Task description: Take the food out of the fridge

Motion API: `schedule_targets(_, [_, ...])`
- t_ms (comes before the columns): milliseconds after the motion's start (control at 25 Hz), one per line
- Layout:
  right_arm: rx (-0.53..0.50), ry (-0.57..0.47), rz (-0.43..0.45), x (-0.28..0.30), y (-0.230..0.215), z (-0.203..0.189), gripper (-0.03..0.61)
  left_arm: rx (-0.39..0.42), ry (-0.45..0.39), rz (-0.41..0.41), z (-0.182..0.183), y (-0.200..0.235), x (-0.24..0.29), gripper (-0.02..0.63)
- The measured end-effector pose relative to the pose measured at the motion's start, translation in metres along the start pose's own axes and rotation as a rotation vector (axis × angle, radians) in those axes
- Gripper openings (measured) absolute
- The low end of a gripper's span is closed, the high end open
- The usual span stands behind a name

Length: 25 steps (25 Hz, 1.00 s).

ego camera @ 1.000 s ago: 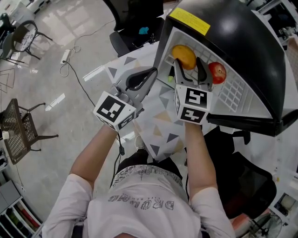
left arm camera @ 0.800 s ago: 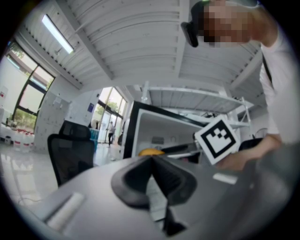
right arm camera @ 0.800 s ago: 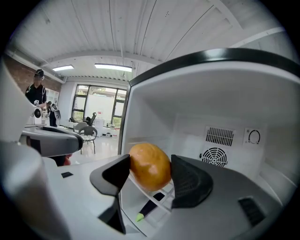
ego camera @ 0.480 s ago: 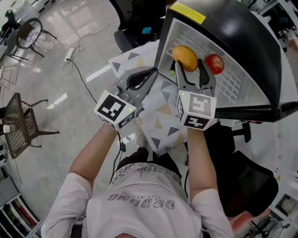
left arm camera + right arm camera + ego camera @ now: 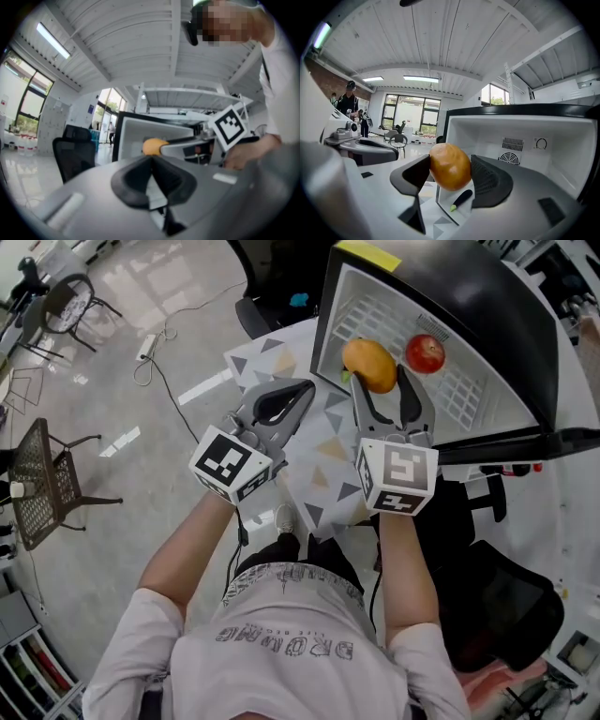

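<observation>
One orange fruit (image 5: 369,365), perhaps a mango, sits clamped in the right gripper (image 5: 382,382) at upper centre. One red apple (image 5: 425,353) lies inside the fridge (image 5: 469,296). The left gripper (image 5: 300,392), left of centre, is closed and empty, both forearms extended.

A triangle-patterned tablecloth (image 5: 328,451) lies beneath the jaws; well left of them stands a wire chair (image 5: 42,486) (floor-level, dark mesh).

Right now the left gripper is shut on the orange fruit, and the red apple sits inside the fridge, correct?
Wrong gripper. The right gripper view shows the right gripper shut on the orange fruit; the left gripper is shut on nothing. The red apple does sit inside the fridge.
</observation>
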State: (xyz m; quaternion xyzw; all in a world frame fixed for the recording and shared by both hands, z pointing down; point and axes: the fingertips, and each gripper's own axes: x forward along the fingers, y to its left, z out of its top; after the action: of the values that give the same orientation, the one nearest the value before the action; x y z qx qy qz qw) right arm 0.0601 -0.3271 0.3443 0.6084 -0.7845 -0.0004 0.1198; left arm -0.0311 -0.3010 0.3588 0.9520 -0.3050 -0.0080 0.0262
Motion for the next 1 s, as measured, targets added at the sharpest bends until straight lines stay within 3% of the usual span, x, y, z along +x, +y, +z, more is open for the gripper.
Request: schedule_targets(1000, [0.033,-0.007,0.107,-0.082,0.015,-0.014,0.272,-0.021,0.037,0.009,-0.01,-0.045,-0.024,0.009])
